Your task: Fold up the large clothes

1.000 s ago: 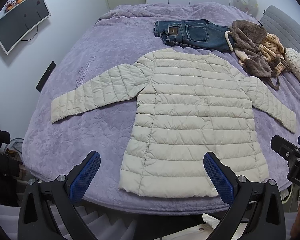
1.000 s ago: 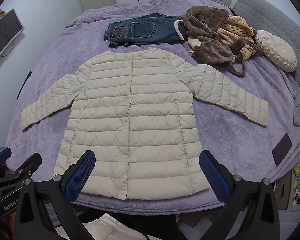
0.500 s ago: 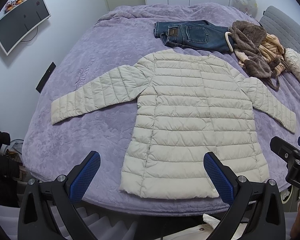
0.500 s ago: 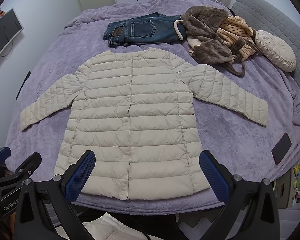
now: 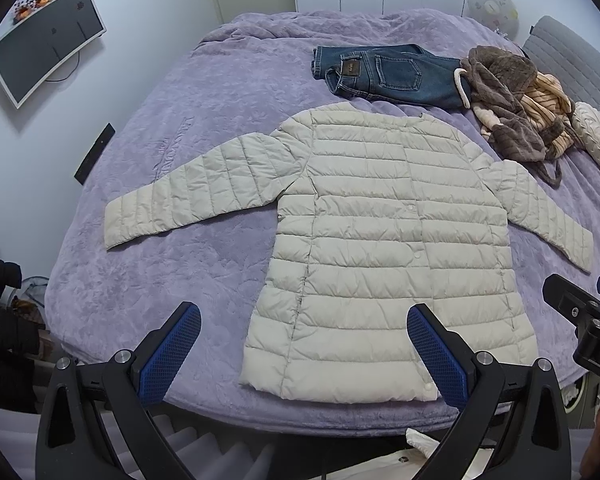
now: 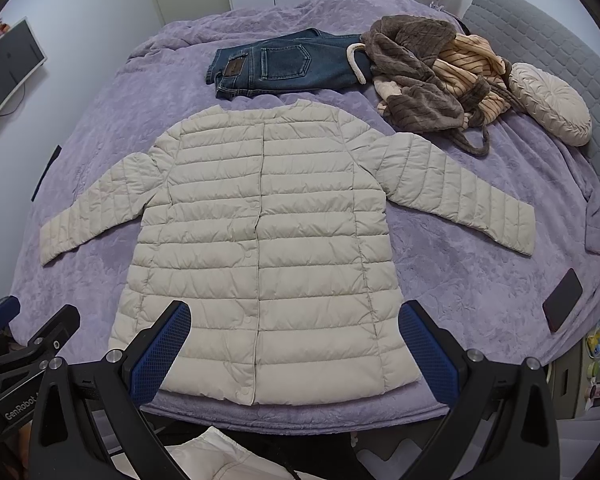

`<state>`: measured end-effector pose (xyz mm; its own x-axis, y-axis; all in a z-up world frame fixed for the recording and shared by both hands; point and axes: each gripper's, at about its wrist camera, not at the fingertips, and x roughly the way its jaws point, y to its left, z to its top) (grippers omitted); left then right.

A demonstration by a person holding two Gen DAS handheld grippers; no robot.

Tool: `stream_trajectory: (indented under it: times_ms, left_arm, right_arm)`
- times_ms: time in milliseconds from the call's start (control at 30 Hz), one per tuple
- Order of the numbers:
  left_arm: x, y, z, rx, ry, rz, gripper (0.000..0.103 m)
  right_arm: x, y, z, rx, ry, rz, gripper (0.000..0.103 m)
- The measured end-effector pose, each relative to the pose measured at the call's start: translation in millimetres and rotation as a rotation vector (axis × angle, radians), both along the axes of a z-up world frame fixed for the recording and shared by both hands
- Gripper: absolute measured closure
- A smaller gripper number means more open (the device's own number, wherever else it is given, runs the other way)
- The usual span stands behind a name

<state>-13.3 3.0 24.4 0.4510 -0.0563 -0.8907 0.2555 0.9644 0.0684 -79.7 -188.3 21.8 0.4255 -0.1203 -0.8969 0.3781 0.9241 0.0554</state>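
Note:
A cream quilted puffer jacket (image 5: 388, 240) lies flat on the purple bedspread (image 5: 188, 264), front up, snaps closed, both sleeves spread out to the sides; it also shows in the right wrist view (image 6: 260, 240). My left gripper (image 5: 304, 354) is open and empty, held above the bed's near edge over the jacket's lower left hem. My right gripper (image 6: 294, 350) is open and empty above the jacket's hem. The right gripper's body shows at the left view's right edge (image 5: 588, 320).
Folded blue jeans (image 6: 284, 66) lie beyond the collar. A heap of brown and striped clothes (image 6: 428, 80) and a round cream cushion (image 6: 552, 108) sit at the far right. A dark phone (image 6: 562, 300) lies near the right bed edge. A monitor (image 5: 44, 40) hangs on the left wall.
Both views have shifted only slightly; the jacket lies as before and both grippers stay open.

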Motion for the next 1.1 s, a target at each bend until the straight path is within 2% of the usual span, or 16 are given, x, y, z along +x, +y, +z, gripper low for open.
stream_trajectory:
  times_ms: [1100]
  left_arm:
    - [4.0, -2.6, 0.8, 0.002, 0.002, 0.003, 0.000]
  right_arm:
    - [4.0, 0.4, -1.4, 0.000, 0.003, -0.001, 0.000]
